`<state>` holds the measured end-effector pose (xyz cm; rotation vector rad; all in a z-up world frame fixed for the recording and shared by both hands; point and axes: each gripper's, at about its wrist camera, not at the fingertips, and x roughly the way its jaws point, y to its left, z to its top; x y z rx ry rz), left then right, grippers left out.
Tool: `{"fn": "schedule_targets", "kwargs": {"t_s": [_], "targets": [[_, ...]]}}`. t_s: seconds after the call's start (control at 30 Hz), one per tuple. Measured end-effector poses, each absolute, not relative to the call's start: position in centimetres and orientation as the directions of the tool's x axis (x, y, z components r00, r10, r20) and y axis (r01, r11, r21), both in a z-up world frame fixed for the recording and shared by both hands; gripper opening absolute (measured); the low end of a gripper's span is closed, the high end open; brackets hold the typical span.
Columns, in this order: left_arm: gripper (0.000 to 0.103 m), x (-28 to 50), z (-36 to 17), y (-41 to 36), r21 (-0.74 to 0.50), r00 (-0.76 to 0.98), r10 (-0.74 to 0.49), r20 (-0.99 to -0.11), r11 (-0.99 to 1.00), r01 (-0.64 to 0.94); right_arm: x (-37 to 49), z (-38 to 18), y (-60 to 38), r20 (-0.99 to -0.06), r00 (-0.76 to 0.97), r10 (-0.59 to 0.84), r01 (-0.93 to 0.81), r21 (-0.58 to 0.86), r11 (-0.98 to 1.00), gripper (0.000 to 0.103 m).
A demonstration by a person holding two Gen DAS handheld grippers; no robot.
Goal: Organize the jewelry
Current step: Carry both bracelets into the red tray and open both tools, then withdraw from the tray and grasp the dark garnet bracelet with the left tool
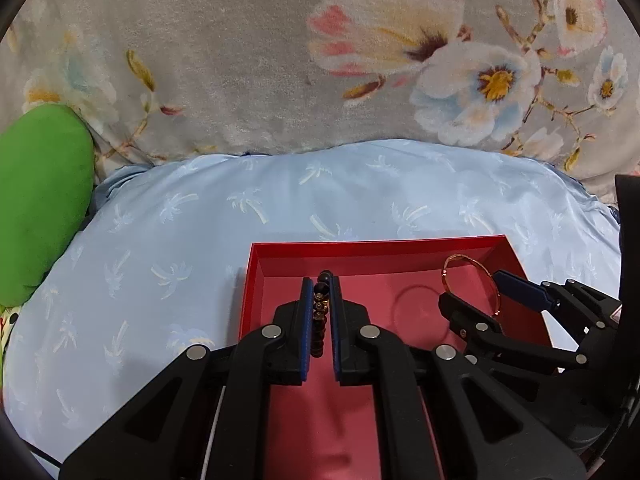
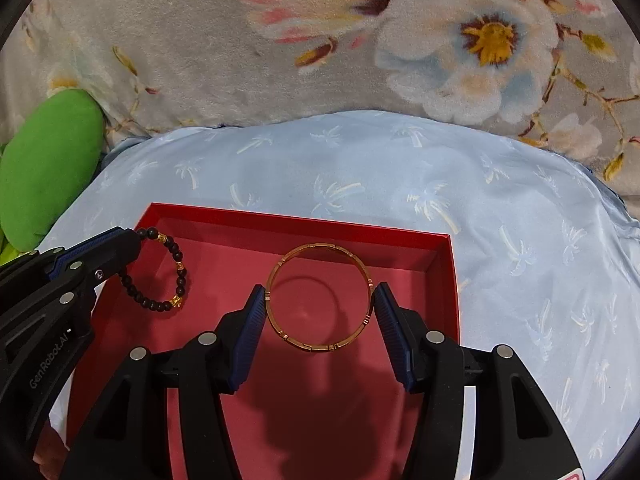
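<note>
Two fabrics fill your view: a floral blanket [image 2: 200, 60] at twelve o'clock and, in front of it, a pale blue palm-print cloth [image 2: 520, 220] with a green cushion [image 2: 48, 164] at its nine o'clock edge. On the blue cloth sits a shallow red box [image 2: 400, 236], open at the top. Both of your grippers reach into it. Your right gripper [image 2: 319, 304] has its blue pads spread wide and pressed against the outer sides of a gold bangle [image 2: 318, 246], at three and nine o'clock on the ring; the bangle casts a shadow on the box floor below. Your left gripper [image 1: 321, 296] is nearly closed, clamped on a dark beaded bracelet [image 2: 176, 276] with gold beads, whose loop hangs free at the box's nine o'clock side.
</note>
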<state>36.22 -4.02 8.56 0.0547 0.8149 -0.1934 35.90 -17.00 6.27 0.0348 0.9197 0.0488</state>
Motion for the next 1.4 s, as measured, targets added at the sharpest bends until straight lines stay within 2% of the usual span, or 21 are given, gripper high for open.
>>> {"fn": "schedule_targets", "kwargs": {"t_s": [0.2, 0.27, 0.33, 0.47, 0.57, 0.63, 0.83, 0.93, 1.03, 1.4], "targets": [[0.009, 36.7, 7.8, -4.1, -0.039, 0.658, -0.152, -0.738, 0.982, 0.183, 35.9, 5.8, -17.3, -0.795, 0.603, 0.062, -0.019, 0.064, 0.998, 0.054], [0.013, 36.5, 7.8, -4.4, -0.027, 0.662, -0.145, -0.735, 0.982, 0.185, 35.9, 5.9, -17.4, -0.792, 0.608, 0.057, -0.014, 0.061, 0.998, 0.057], [0.031, 36.3, 7.8, -4.7, -0.013, 0.670, -0.134, -0.730, 0.983, 0.182, 35.8, 5.9, -17.4, -0.791, 0.610, 0.054, -0.012, 0.059, 0.998, 0.060], [0.038, 35.9, 8.2, -4.6, -0.009, 0.682, -0.124, -0.721, 0.985, 0.170, 35.3, 6.3, -17.6, -0.788, 0.615, 0.040, 0.001, 0.052, 0.999, 0.060], [0.050, 35.2, 9.0, -4.0, -0.024, 0.696, -0.126, -0.707, 0.988, 0.155, 34.6, 6.9, -17.9, -0.782, 0.622, 0.035, 0.014, 0.056, 0.998, 0.065], [0.064, 34.4, 9.7, -3.7, -0.034, 0.705, -0.130, -0.697, 0.988, 0.149, 33.8, 7.4, -18.0, -0.774, 0.631, 0.041, 0.015, 0.065, 0.998, 0.071], [0.066, 30.0, 11.7, -3.2, -0.025, 0.721, -0.140, -0.678, 0.985, 0.168, 29.1, 9.8, -17.2, -0.745, 0.667, 0.030, 0.001, 0.041, 0.999, 0.074], [0.073, 26.9, 12.4, -2.5, -0.033, 0.722, -0.154, -0.674, 0.983, 0.178, 25.4, 10.7, -16.9, -0.730, 0.682, 0.034, -0.003, 0.044, 0.999, 0.077], [0.075, 23.1, 12.7, -1.6, -0.033, 0.729, -0.155, -0.667, 0.983, 0.180, 21.5, 11.3, -16.9, -0.720, 0.692, 0.050, -0.008, 0.061, 0.998, 0.078], [0.075, 10.0, 9.8, 0.8, -0.057, 0.676, -0.192, -0.712, 0.975, 0.216, 6.6, 9.2, -17.6, -0.735, 0.671, 0.097, 0.029, 0.156, 0.987, 0.081]]}}
